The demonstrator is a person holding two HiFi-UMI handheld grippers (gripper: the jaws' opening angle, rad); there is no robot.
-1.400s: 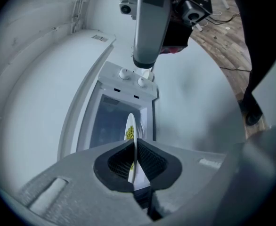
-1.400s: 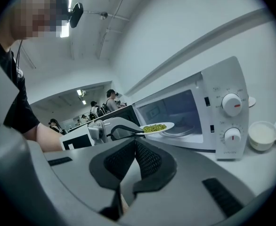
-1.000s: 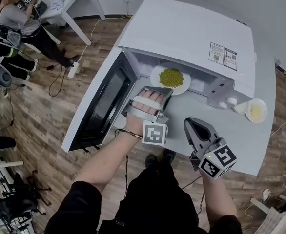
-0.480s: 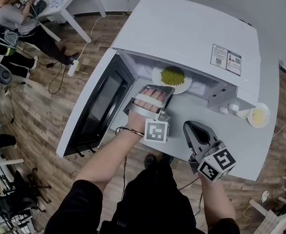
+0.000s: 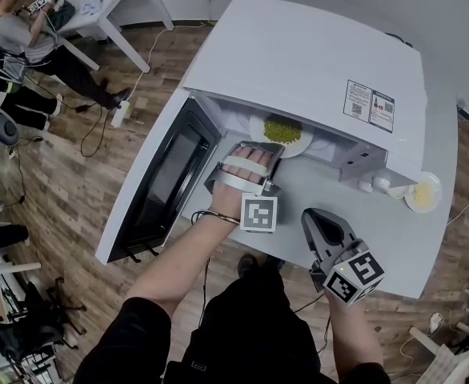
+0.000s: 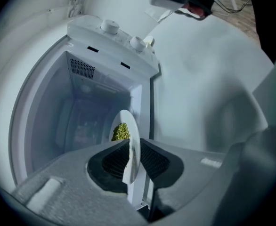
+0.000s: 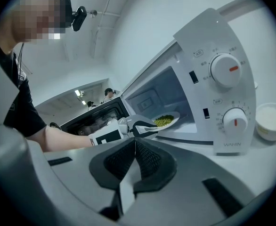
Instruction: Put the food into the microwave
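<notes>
At 9 o'clock in the head view, the door (image 5: 166, 184) of the microwave (image 5: 314, 62), swung fully open; nothing in its way. Toward the centre, the left gripper (image 5: 260, 152), pointing to 12 o'clock into the cavity mouth; jaws just been opening, now slightly apart, with the rim of the plate (image 5: 294, 144) between them and, judging by the left gripper view, pads no longer squeezing it. On the plate, the food (image 5: 282, 128), a small green heap; plate and food just inside the mouth, at the front of the cavity, not deep. At 4 o'clock from the left gripper, the right gripper (image 5: 318, 218), over the table (image 5: 298, 186); jaws pressed together on nothing, idle. At 3 o'clock, just beside the microwave's knobs, a small bowl (image 5: 422, 192); not part of this step.

Probably the release step, close to the end of the task. Possible troubles from here: pulling back toward 6 o'clock with jaws not wide enough, so catching the rim and dragging the plate out; a plate left so near the front, liable to be struck by the closing door; lifting or twisting on withdrawal, tipping the plate and rolling the loose food off. Better to open wider first, then retreat straight and level.
</notes>
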